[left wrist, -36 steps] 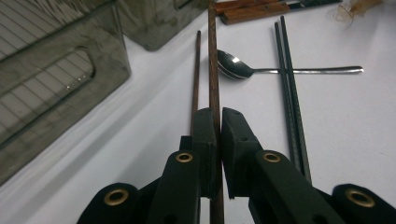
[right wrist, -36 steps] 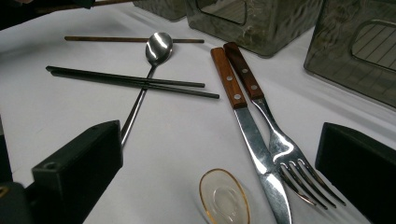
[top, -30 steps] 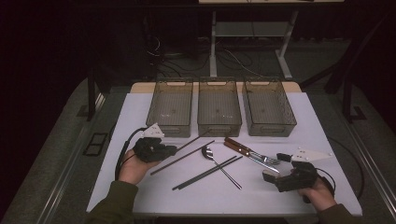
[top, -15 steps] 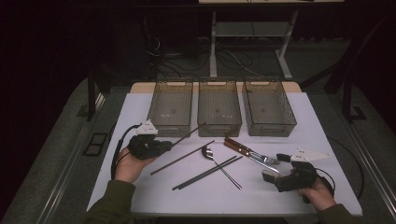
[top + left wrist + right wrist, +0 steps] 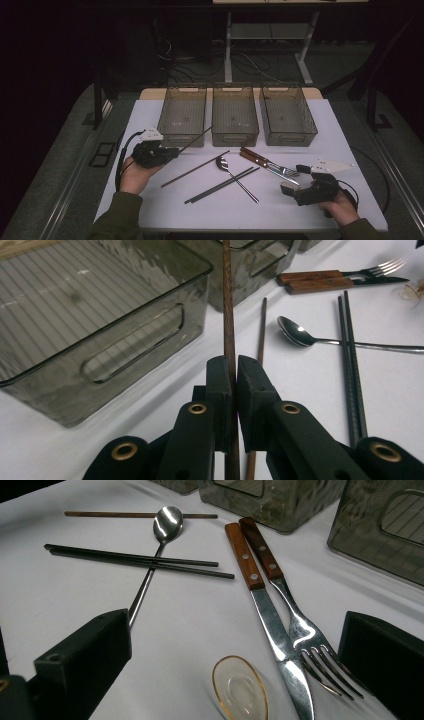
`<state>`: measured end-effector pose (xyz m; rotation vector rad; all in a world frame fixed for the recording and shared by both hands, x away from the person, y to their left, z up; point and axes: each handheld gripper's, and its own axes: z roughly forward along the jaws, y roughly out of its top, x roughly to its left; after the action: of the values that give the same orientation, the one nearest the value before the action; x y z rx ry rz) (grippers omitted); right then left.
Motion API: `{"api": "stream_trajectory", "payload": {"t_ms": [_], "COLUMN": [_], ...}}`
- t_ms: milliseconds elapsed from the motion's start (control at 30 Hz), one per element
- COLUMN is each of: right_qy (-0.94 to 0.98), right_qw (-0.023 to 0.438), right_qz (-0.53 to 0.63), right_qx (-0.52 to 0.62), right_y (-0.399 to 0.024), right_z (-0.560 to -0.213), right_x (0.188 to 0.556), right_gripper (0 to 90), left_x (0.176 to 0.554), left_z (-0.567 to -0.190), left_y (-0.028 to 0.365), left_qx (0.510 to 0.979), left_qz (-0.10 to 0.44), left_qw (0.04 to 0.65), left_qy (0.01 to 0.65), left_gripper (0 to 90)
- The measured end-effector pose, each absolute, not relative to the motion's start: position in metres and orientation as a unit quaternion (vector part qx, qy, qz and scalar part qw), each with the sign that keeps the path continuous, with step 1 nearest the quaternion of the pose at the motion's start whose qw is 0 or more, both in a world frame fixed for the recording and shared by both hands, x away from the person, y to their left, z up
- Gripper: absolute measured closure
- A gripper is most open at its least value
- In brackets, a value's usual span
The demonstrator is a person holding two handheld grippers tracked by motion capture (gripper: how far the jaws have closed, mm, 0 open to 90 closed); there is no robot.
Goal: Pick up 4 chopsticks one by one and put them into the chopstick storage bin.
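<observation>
Clamping left tool [image 5: 232,385] holds thin, straight brown chopstick [image 5: 228,300].

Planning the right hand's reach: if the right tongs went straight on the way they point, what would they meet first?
Likely the small glass dish between the open right tongs, then the knife and fork; depth is unclear.

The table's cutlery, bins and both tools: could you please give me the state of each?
Left tool: shut on brown chopstick, lifted.
Right tool: open, holding nothing.
Second brown chopstick: flat on table.
Black chopsticks: paired, lying across spoon.
Knife and fork: side by side.
Three bins: empty.
</observation>
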<state>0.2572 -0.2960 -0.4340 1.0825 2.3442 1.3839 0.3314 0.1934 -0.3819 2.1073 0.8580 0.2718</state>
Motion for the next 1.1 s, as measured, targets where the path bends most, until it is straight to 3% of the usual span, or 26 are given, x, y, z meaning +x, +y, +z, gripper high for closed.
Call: {"api": "stream_trajectory", "payload": {"t_ms": [1100], "right_qy": [0.795], "right_qw": [0.109], "right_qz": [0.471], "right_qx": [0.367], "right_y": [-0.296], "right_z": [-0.434], "right_x": [0.257], "right_gripper": [0.6], "left_x": [0.373], "left_z": [-0.373], "left_y": [0.202], "left_qx": [0.812], "left_qz": [0.117], "left_qw": [0.415], "left_qy": [0.393], "left_gripper": [84.5]}}
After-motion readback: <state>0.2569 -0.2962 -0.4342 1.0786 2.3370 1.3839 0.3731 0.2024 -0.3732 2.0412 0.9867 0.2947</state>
